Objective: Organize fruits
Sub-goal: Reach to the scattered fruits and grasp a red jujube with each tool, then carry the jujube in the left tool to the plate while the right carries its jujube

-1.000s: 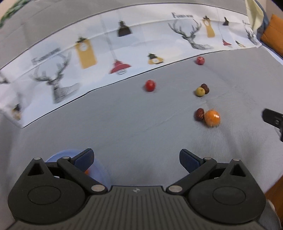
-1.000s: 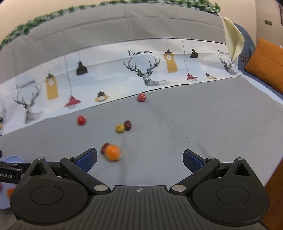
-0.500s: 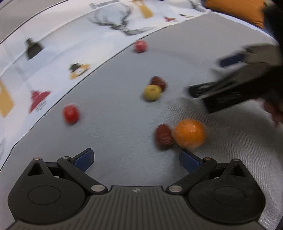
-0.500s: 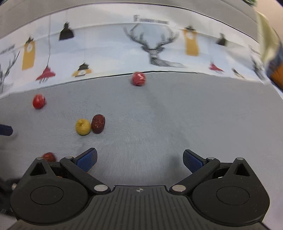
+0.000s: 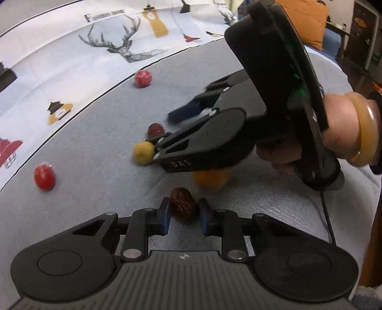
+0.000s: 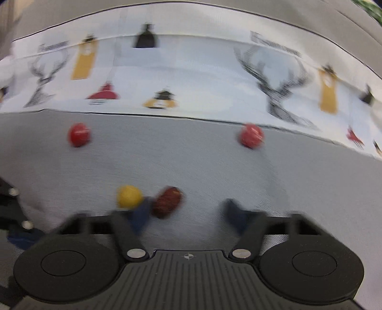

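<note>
A wrinkled dark red date point(image 5: 183, 205) is pinched between the blue pads of the left claw point(image 5: 183, 215), low on the grey cloth-covered counter point(image 5: 100, 143). No container is seen in either view.

Just beyond the date, an orange fruit point(image 5: 211, 179) lies on the cloth, largely hidden under the right claw point(image 5: 167, 128), which crosses the left wrist view from the right, gripped by a hand point(image 5: 334, 133). In the right wrist view, the right claw point(image 6: 186, 209) is seen with its fingers spread apart and nothing between them, though the picture is blurred. A second dark date point(image 6: 167, 202) lies just inside its left finger, and a small yellow fruit point(image 6: 129, 196) sits just outside that finger; the two fruits are close together, whether touching cannot be told.

Farther off, two small red fruits rest apart from each other near the edge of a white printed cloth point(image 6: 191, 78) with deer and lamps: one on the left point(image 6: 78, 134) and one on the right point(image 6: 251, 136). An orange cushion point(image 5: 308, 21) is seen at the far right of the left wrist view.
</note>
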A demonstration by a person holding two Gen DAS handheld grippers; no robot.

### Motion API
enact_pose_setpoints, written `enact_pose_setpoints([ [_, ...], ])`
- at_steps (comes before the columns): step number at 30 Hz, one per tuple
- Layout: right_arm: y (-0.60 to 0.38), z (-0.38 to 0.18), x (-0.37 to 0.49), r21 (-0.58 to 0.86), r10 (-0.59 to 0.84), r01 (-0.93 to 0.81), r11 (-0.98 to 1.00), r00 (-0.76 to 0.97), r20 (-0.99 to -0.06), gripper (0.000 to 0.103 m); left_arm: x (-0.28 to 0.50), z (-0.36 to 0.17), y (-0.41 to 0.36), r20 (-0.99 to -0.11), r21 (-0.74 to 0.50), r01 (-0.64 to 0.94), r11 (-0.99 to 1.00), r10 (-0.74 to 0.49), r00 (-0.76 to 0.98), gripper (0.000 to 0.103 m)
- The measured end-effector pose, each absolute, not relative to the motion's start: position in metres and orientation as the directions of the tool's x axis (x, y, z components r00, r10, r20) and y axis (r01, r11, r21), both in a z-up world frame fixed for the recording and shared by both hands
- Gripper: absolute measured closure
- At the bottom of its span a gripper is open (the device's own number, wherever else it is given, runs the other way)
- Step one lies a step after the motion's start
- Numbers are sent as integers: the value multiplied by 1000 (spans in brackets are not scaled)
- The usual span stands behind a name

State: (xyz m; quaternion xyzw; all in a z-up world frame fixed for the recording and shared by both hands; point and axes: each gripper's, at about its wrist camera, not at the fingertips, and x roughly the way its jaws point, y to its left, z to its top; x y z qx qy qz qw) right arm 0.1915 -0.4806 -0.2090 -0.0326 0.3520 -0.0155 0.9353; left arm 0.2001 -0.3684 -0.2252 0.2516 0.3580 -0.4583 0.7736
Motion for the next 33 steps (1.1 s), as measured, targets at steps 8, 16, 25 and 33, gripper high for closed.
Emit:
enact_pose_setpoints([
  [8, -484, -191, 173, -163, -257, 199, 966, 714, -652, 73, 194, -191, -329, -786, 81, 807, 586, -460, 413, 76],
  [16, -495, -115, 70, 27, -380, 488, 873, 712, -591, 73, 163, -131, -247, -806, 63, 700, 712, -377, 456, 76],
  [25, -401, -46, -36, 153, -332, 479, 864, 771, -543, 73, 99, -68, -153, -814, 60, 628, 776, -326, 481, 76],
  [33, -293, -20, -88, 241, -111, 300, 923, 807, -580, 73, 27, -44, -77, -821, 25, 566, 824, -307, 482, 76],
])
